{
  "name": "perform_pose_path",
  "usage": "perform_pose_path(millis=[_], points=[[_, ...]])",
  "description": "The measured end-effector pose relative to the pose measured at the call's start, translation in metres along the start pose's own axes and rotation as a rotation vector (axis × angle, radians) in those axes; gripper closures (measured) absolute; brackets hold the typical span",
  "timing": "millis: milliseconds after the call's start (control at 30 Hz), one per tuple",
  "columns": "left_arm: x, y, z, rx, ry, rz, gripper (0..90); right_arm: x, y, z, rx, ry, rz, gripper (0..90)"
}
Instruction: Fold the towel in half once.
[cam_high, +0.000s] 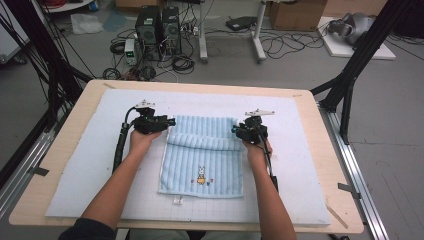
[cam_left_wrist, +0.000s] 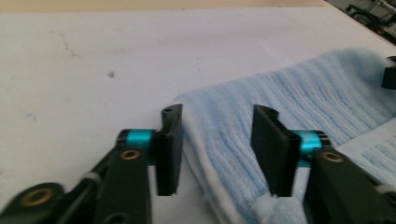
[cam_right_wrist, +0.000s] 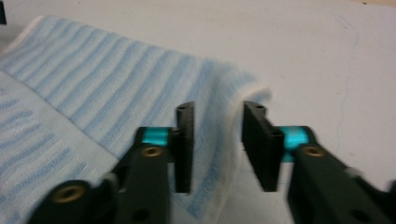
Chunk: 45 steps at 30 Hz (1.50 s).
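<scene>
1. currently the light blue towel (cam_high: 202, 160) lies mid-mat on the white mat (cam_high: 90, 165), its far edge folded toward the person into a soft roll across the upper part; the rabbit motif (cam_high: 201, 175) faces up near the near hem.
2. left gripper (cam_high: 171, 121) sits at the fold's left end. in the left gripper view its jaws stand apart and the towel edge (cam_left_wrist: 219, 154) lies loose between them, no pad pressing: released.
3. right gripper (cam_high: 235, 130) sits at the fold's right end, jaws likewise parted around the fold corner (cam_right_wrist: 219, 121), not pinching.
4. risk, as judged: the fold looks puffy rather than creased, so it may spring back or slump once the jaws clear.
5. risk: a jaw dragging through the terry pile on withdrawal could pull a corner askew and skew the fold.
</scene>
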<state>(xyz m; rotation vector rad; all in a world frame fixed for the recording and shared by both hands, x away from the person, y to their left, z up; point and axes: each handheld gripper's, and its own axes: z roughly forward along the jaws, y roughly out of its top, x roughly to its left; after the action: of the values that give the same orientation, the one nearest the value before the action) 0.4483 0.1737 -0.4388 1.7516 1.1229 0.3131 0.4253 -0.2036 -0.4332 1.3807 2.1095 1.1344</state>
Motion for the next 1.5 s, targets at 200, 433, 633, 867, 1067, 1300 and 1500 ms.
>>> perform_pose_path(millis=[200, 433, 633, 867, 1067, 1300, 1500], points=[[0.000, 0.002, -0.021, -0.080, -0.030, 0.008, 44.3, -0.007, 0.002, -0.018, -0.049, 0.003, 0.053, 44.7], [-0.006, -0.002, -0.031, -0.078, -0.084, 0.065, 46.9, -0.011, -0.004, -0.030, -0.061, 0.040, 0.063, 44.2], [-0.013, -0.012, -0.023, -0.015, -0.112, 0.126, 52.4, -0.006, -0.011, -0.041, -0.069, 0.084, 0.051, 43.2], [-0.027, -0.025, -0.011, 0.099, -0.103, 0.239, 63.7, -0.005, -0.023, -0.042, -0.017, 0.112, 0.044, 42.5], [-0.030, -0.030, -0.017, 0.094, -0.120, 0.240, 85.6, -0.014, -0.027, -0.043, -0.043, 0.083, 0.099, 41.1], [-0.029, -0.031, -0.028, 0.041, -0.147, 0.217, 86.5, -0.003, -0.028, -0.026, 0.041, 0.147, 0.053, 58.0], [-0.034, -0.030, -0.034, 0.022, -0.169, 0.212, 86.9, 0.003, -0.029, -0.026, 0.077, 0.155, -0.019, 80.6]])
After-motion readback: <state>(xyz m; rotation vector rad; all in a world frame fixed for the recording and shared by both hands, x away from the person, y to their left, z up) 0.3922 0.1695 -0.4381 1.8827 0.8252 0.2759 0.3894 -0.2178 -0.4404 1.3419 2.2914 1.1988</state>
